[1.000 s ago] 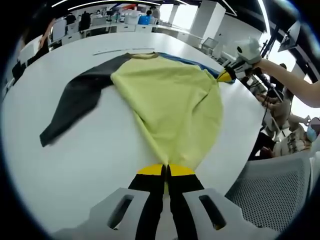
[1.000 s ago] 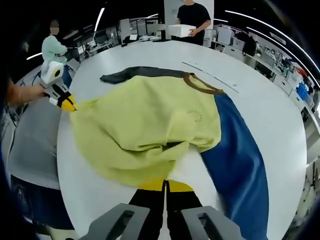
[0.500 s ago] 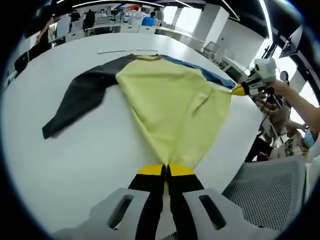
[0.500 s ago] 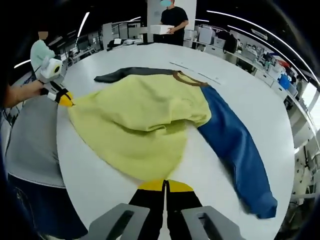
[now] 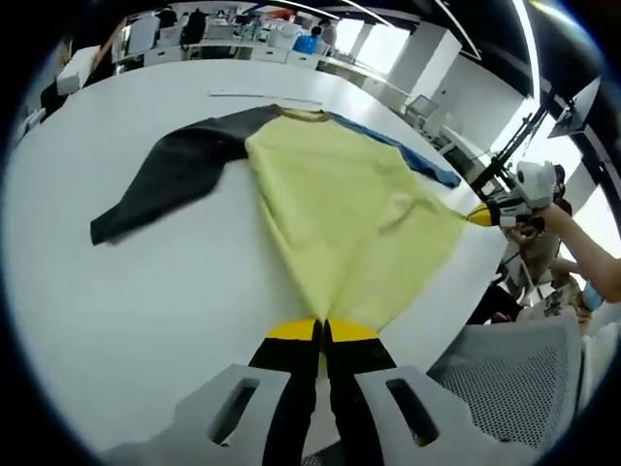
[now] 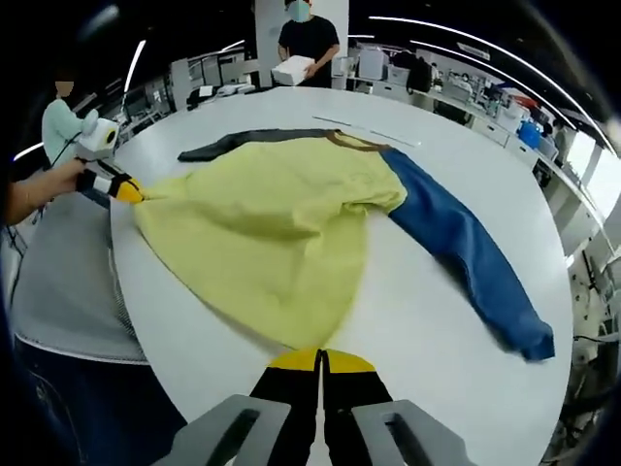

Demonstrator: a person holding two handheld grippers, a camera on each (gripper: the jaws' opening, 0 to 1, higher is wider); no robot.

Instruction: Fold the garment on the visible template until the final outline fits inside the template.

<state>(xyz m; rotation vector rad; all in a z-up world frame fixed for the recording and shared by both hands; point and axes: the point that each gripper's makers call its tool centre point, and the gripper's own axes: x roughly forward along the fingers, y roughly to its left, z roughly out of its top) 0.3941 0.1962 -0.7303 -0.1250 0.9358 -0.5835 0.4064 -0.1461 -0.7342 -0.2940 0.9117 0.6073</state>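
Left gripper (image 5: 322, 335): low at the near edge of the surface (image 5: 146, 291), pointing across it; its yellow-tipped fingers (image 5: 291, 330) are closed on the hem of the garment (image 5: 340, 214). In the right gripper view it (image 6: 131, 191) sits at the left edge, held by a hand (image 6: 39, 184), pinching a corner of the yellow cloth.

Right gripper (image 6: 320, 361): low at the rim of the surface (image 6: 437, 330), its fingers (image 6: 347, 362) pressed together on the other hem corner. In the left gripper view it (image 5: 482, 216) appears at the right, past the surface edge, gripped by a hand (image 5: 553, 216), with the cloth drawn to a point at its tip.

Garment: a long-sleeved top with a yellow body, a brownish collar (image 6: 354, 142), one dark grey sleeve (image 5: 175, 175) and one blue sleeve (image 6: 466, 252). It lies spread on the round white surface, collar far from both grippers, hem stretched between them at the near edge. The yellow panel shows soft wrinkles and a fold where the blue sleeve starts.

Sleeves: the grey one lies flat and angled outward; the blue one lies flat, running out to the other side.

Template: I cannot tell where any outline lies.

Background: a person (image 6: 303, 44) stands beyond the surface carrying a white box (image 6: 291, 70).
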